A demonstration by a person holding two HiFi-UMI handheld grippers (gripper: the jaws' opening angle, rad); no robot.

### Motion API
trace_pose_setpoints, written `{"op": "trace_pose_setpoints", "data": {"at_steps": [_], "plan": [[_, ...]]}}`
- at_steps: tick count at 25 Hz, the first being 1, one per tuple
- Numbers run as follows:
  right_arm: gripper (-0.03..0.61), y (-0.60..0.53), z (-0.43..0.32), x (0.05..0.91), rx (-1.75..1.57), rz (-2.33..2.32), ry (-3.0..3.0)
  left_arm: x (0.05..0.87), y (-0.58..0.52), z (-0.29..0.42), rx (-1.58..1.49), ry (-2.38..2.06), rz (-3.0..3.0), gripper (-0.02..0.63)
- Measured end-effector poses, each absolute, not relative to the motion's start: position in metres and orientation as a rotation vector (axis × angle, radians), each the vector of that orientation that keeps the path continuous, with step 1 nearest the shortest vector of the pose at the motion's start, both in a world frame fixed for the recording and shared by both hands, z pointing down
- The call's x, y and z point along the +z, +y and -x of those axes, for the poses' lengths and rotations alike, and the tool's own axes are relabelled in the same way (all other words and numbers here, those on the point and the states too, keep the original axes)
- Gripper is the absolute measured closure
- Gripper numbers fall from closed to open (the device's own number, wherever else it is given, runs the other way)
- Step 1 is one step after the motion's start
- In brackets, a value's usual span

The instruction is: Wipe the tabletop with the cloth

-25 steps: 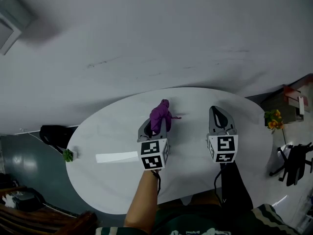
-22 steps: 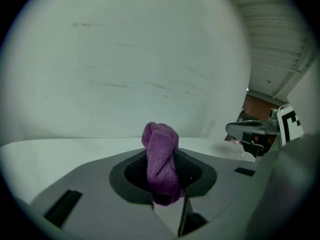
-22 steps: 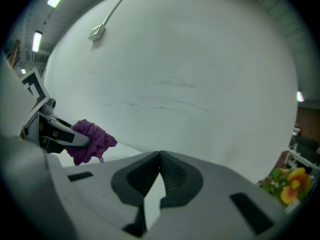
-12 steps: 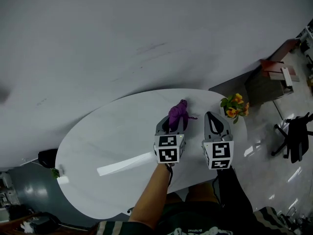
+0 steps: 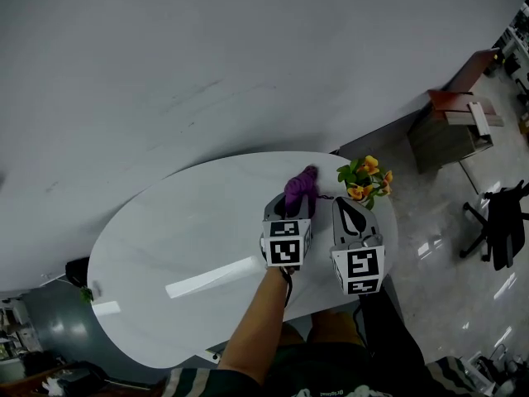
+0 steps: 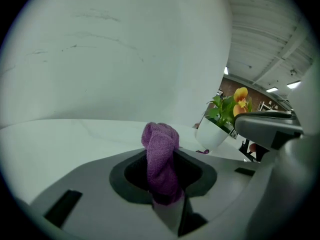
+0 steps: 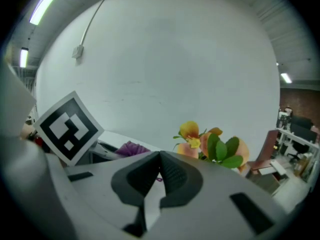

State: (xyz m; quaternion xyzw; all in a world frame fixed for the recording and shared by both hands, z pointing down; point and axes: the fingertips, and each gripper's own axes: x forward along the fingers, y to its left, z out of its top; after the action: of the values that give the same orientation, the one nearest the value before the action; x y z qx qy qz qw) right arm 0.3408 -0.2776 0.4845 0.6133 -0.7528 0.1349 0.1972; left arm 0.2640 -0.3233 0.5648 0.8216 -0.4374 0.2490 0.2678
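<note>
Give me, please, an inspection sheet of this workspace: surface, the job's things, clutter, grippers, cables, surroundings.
Surface: white oval tabletop, bare except for one bright reflection; no stains seen.
Job's things: purple cloth, bunched up between the left gripper's fingers.
Clutter: potted plant with orange flowers, in a white pot at the table's far right edge.
Grippers: left gripper shut on the cloth; right gripper shut, nothing between its fingers.
Cables: one thin cable on the wall, running to a small box.
Surroundings: pale wall; glossy floor with an office chair and a wooden cabinet at the right.
</note>
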Motion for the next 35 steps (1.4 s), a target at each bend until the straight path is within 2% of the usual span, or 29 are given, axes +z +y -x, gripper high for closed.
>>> {"op": "trace_pose_setpoints", "data": {"at_steps": [4,9,23,35], "plan": [[0.575,-0.279,-0.327,0.486,0.384,-1.666,-2.16,0.567,-0.321,-0.248,0.688,-1.215,-2.192,0.5],[0.575,-0.285,-0.292,0.488,0.356,-1.601,-2.193,0.572,-0.315,-0.192,0.673,-1.297,-2.141,0.5],[0.575,-0.277,-0.087,0.486,0.259,-1.347,-2.316,0.578,-0.271,0.067,0.579,-1.569,-1.884,0.5],[0.575,-0.25,0.076,0.5,0.251,-1.229,-2.359,0.582,-0.234,0.263,0.593,-1.709,-1.786,0.5]]}}
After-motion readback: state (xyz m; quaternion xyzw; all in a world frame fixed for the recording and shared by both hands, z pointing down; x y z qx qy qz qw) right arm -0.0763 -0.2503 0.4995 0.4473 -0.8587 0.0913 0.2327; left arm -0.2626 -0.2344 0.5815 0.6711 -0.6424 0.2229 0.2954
